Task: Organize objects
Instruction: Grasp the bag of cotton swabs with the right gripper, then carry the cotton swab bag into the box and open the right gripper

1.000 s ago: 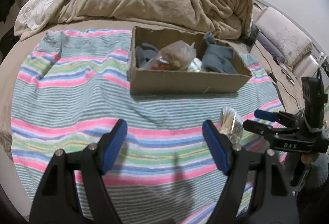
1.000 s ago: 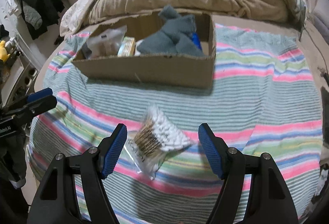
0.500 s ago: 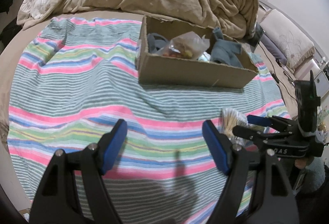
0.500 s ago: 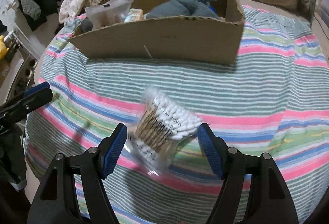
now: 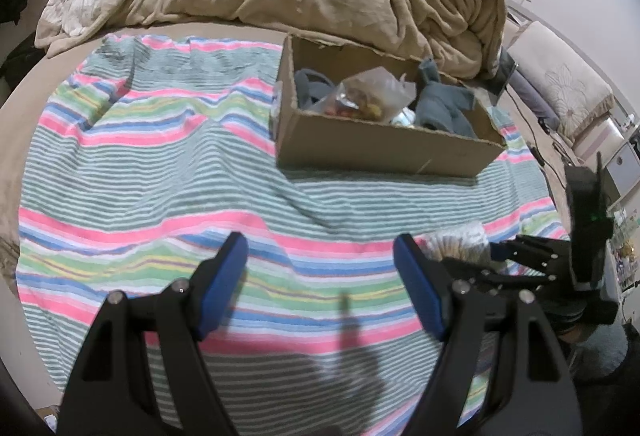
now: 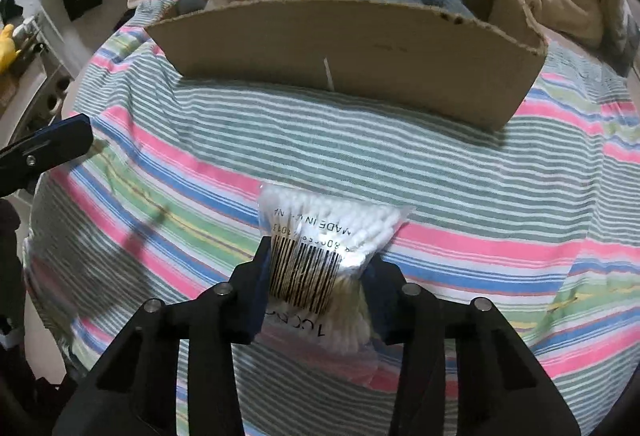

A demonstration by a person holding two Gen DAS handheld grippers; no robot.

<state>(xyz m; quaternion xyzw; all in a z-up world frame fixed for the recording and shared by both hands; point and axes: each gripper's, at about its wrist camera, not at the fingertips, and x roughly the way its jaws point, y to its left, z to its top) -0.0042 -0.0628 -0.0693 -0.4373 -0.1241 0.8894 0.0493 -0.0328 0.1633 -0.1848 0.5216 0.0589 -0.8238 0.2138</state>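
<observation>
Bag of cotton swabs [image 6: 320,256]: low middle of frame, on striped blanket [image 6: 200,140], below cardboard box [image 6: 360,56]
Feel: light, soft, crinkly, slippery
Right gripper [image 6: 316,292]: fingers just closed, squeezing bag's middle
Left gripper [image 5: 320,280]: fingers wide apart, holding nothing

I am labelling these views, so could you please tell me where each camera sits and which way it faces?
Left wrist: on the open left tongs, angled down over the striped towel toward the cardboard box; right tongs at its right edge.
Right wrist: on the right tongs, which have just closed on the cotton swab bag; left tongs at its left edge.
Shared: box, towel, bag.
</observation>
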